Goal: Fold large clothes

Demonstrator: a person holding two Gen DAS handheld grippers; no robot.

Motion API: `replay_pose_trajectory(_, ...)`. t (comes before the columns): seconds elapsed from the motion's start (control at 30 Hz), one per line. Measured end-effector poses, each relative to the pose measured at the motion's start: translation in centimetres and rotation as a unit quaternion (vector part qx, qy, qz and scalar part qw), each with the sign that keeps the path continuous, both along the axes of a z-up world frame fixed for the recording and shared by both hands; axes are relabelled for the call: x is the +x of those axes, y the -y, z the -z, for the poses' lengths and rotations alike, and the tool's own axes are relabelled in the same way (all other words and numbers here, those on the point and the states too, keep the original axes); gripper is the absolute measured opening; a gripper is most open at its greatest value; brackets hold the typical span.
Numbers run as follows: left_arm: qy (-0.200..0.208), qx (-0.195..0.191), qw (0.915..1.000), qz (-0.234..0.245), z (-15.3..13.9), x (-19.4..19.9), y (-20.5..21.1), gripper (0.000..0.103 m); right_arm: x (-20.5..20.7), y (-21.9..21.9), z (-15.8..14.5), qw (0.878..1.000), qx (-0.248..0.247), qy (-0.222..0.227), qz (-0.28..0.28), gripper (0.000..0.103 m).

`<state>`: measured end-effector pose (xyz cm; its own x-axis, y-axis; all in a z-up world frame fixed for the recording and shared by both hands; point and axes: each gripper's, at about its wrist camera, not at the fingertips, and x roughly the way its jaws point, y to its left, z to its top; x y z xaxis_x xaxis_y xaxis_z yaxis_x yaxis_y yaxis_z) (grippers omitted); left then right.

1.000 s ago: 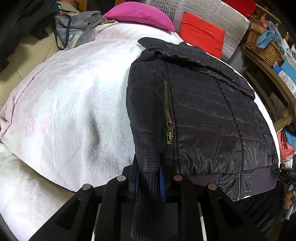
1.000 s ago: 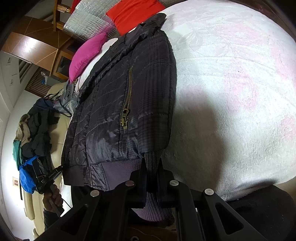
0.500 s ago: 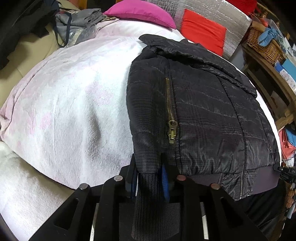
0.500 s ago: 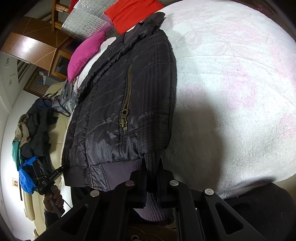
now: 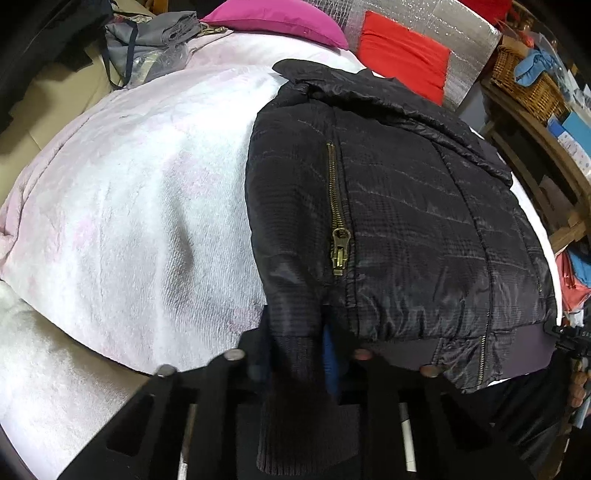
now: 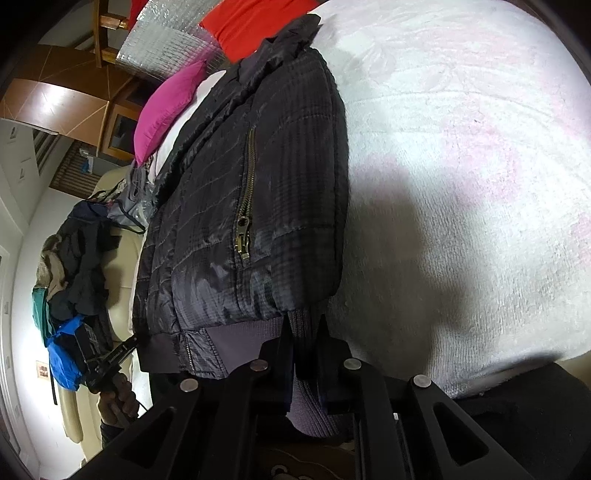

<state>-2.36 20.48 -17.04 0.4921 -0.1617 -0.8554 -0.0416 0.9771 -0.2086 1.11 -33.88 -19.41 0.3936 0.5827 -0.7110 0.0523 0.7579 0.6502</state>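
Observation:
A black quilted jacket [image 5: 399, 221] with brass pocket zips lies flat on a white and pink blanket [image 5: 129, 206], collar at the far end. My left gripper [image 5: 295, 343] is shut on the ribbed hem at the jacket's near left corner. In the right wrist view the same jacket [image 6: 258, 206] lies to the left on the blanket [image 6: 461, 166]. My right gripper [image 6: 304, 332] is shut on the ribbed hem at its near right corner. The hem cloth hangs down between both pairs of fingers.
A pink pillow [image 5: 277, 22] and a red cushion [image 5: 402, 59] lie beyond the collar. Grey clothes [image 5: 147, 40] are piled at the far left. A wicker basket [image 5: 524, 81] stands on wooden furniture at the right. A heap of dark clothes [image 6: 74, 266] lies on a cream seat.
Both grippers keep their hold on the hem. The left wrist view has shifted slightly, so the jacket sits a little lower and closer; the jacket's lay is unchanged.

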Motion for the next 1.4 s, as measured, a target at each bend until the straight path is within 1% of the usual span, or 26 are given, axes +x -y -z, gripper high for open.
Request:
replay_pose_trajectory(0.07,0.008,-0.012,0.9999,-0.003,-0.5,-0.2,-0.4,0.018,-0.1,-0.1,-0.4,1.0,-0.002,0.006,-0.002,0.009)
replay_pose_trajectory(0.2,0.026,-0.053,0.9982,-0.007,-2.2,-0.8,-1.6,0.017,-0.5,0.5,-2.3,0.999,0.024,0.031,0.001,0.008)
replay_pose_trajectory(0.33,0.042,-0.067,0.9969,-0.006,-3.8,-0.9,-1.9,0.017,-0.6,0.7,-4.4,0.998,0.037,0.057,-0.003,0.008)
replay_pose_trajectory(0.5,0.048,-0.083,0.9954,-0.007,-4.7,-1.1,-2.3,0.017,-0.7,1.1,-5.7,0.995,0.06,0.074,0.003,0.008)
replay_pose_trajectory(0.7,0.059,-0.081,0.995,-0.005,-5.7,-1.0,-2.4,0.017,-0.4,1.1,-7.5,0.994,0.058,0.095,0.0,0.008)
replay_pose_trajectory(0.87,0.07,-0.08,0.9943,-0.002,-6.8,-0.8,-2.3,0.017,0.0,1.3,-8.3,0.992,0.073,0.105,0.003,0.008)
replay_pose_trajectory(1.07,0.088,-0.085,0.9925,0.002,-8.9,-0.1,-2.5,0.017,0.3,2.1,-9.7,0.989,0.085,0.123,0.013,0.008)
replay_pose_trajectory(1.4,0.107,-0.095,0.9896,0.004,-11.1,1.3,-2.1,0.017,1.6,2.4,-11.5,0.984,0.103,0.144,0.023,0.008)
